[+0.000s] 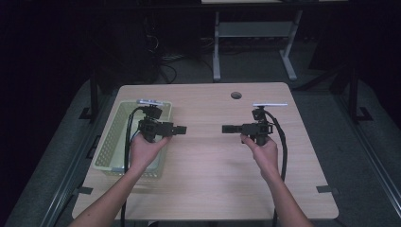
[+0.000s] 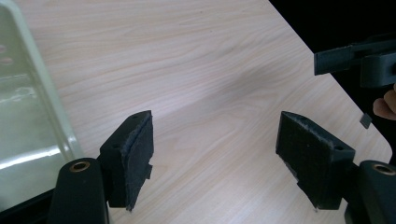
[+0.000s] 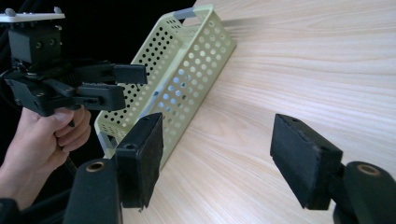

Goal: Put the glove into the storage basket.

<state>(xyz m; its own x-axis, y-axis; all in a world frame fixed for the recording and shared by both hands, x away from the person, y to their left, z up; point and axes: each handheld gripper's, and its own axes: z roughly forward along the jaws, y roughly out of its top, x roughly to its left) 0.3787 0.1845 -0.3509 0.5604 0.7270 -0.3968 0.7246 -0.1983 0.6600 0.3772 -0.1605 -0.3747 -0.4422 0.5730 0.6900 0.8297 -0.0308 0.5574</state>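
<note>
At the left side of the high view, a pale green perforated basket [image 1: 111, 142] sat on the desk [image 1: 208, 179] along its left edge, long side running from the lower left of the frame toward the upper middle. The left hand-held gripper [image 1: 182, 129] hung just over the basket's right rim, held in the person's left hand [image 1: 145, 152], with its black jaws pointing toward the middle of the frame. Its jaws stood apart with nothing between them; in the left gripper view its two padded fingers [image 2: 137, 156] rose from the bottom edge with bare wood grain showing in the gap, and the basket's glossy wall [image 2: 32, 116] filled the left edge of that frame.

Facing it from the right half of the high view, the right hand-held gripper [image 1: 227, 128] was held in the right hand [image 1: 262, 151], pointing back toward the left one, the two well apart. Its jaws were likewise spread and empty; the right gripper view showed its pads [image 3: 142, 156] wide over the desk, with the basket [image 3: 187, 65] in the upper middle and the left hand-held gripper [image 3: 135, 81] at the upper left of that frame.

A cable [image 1: 127, 142] trailed down from each gripper toward the bottom edge. A small round hole [image 1: 236, 95] lay near the desk's far edge.
</note>
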